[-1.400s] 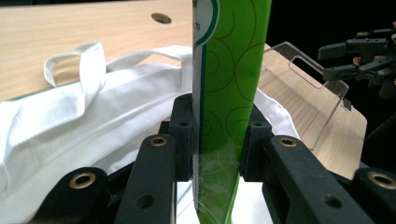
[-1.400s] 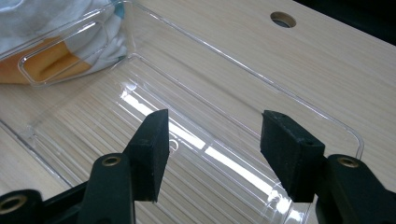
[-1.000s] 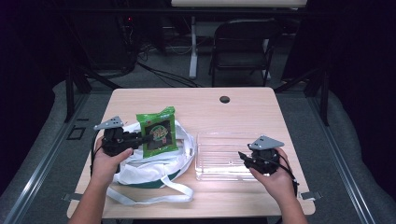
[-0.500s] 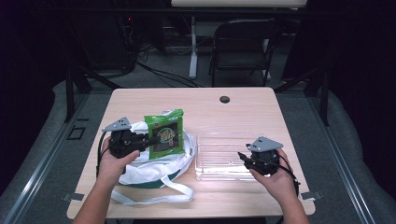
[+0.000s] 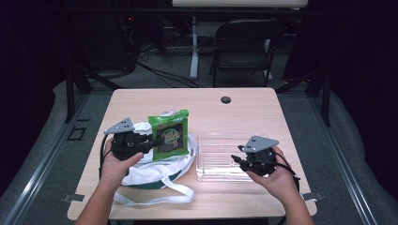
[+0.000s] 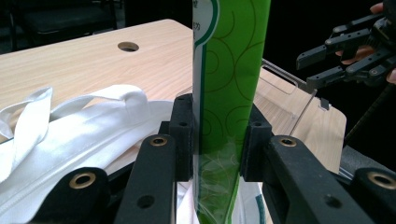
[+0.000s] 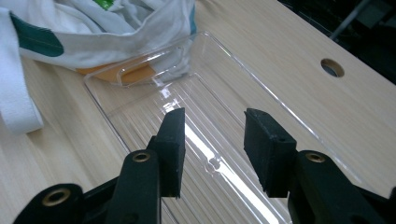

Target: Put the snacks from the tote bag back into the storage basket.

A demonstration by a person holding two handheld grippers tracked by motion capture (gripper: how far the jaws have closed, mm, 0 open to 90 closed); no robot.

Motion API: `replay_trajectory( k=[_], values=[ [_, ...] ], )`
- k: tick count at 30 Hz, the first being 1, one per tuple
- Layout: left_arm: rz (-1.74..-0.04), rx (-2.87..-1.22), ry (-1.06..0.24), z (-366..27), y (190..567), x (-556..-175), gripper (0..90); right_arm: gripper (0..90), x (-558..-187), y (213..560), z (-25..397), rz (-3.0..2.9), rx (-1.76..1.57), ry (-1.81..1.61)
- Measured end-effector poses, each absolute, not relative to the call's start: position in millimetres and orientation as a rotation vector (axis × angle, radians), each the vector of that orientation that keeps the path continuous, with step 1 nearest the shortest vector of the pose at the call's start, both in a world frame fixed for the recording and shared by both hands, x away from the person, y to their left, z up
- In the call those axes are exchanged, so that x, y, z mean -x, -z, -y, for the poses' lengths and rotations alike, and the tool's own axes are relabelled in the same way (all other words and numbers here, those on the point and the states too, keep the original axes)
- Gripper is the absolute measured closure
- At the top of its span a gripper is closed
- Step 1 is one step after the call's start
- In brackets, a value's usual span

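- The left gripper [image 5: 157, 139] is clamping a green snack packet [image 5: 169, 134] between its jaws, holding it upright above the white cloth bag [image 5: 157, 166]
- The bag is lying on the wooden table [image 5: 244, 110], touching the clear plastic tray [image 5: 216, 157] beside it
- The right gripper [image 5: 237, 161] is hovering over the tray's near edge, its jaws standing apart and gripping nothing

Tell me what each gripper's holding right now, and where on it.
The left gripper is shut on the green snack packet, pinching its flat faces near one edge, above the white bag. The right gripper holds nothing, open over the clear tray.
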State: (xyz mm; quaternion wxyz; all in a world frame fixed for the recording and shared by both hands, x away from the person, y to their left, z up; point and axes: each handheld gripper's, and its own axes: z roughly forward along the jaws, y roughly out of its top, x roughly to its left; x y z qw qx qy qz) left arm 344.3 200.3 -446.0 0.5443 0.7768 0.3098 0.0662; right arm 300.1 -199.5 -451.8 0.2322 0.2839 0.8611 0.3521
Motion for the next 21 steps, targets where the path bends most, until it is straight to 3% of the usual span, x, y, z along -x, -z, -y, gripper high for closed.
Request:
replay_trajectory(
  k=[21],
  values=[
    [-0.717,-1.829,-0.134,-199.9,445.1,-343.4,72.2,60.5,-334.4,409.9,157.8,-2.633,-0.517,-0.805]
  ],
)
